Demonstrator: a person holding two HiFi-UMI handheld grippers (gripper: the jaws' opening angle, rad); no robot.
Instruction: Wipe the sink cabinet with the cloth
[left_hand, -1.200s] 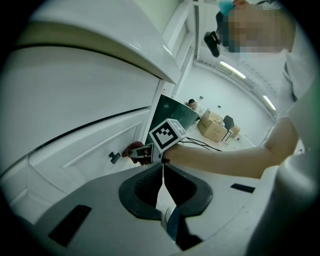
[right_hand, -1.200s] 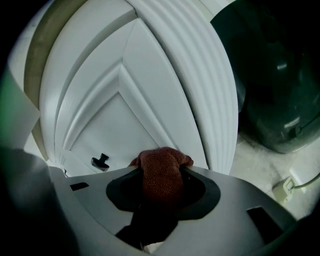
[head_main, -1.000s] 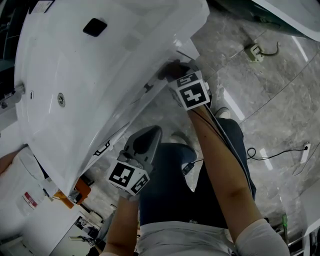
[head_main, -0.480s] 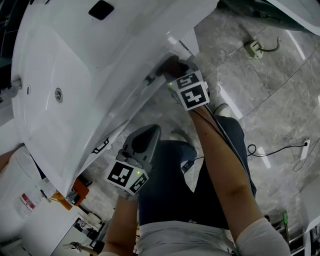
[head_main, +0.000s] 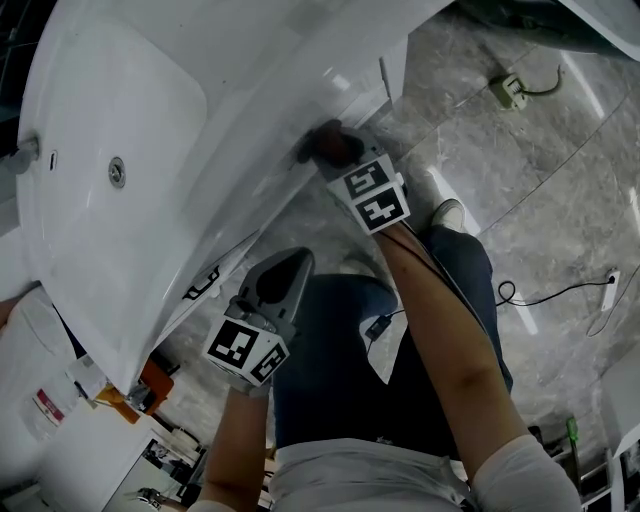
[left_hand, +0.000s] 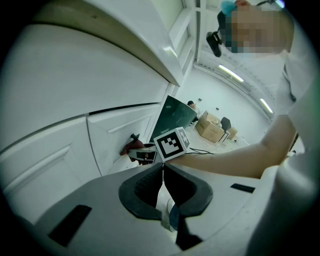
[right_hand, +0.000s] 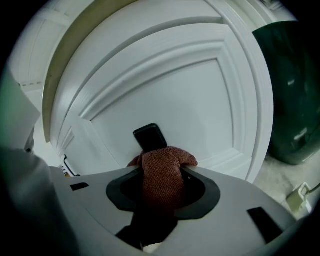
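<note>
Cloth (right_hand: 167, 156): reddish-brown, of knitted texture, pinched between the jaws of the right gripper (right_hand: 162, 175). Fills the gap between the two dark pads and bulges out in a small fold above the jaw tips. Lies against the white door panel (right_hand: 170, 95) of the sink cabinet (left_hand: 50, 160), just below the black handle (right_hand: 150, 137); cannot tell whether it really touches the handle.

From the head view: reaches with the right arm under the rim of the white sink (head_main: 90, 110), up to the cabinet front, with the marker cube (head_main: 372, 197) turned to the camera. Shows the cloth there only as a dark lump at the gripper tip.

Left gripper (left_hand: 162, 169): jaws pressed together, nothing gripped between them. Hangs lower than the right one, well apart from the door, in front of the person's thigh, and points toward the cabinet. Looks from there along the cabinet front to the right gripper and the cloth at the handle.

Below: grey marble floor (head_main: 540, 180), with a thin dark cable (head_main: 560, 293) and a white socket block (head_main: 507, 95) lying on it, both well apart from the cabinet.
</note>
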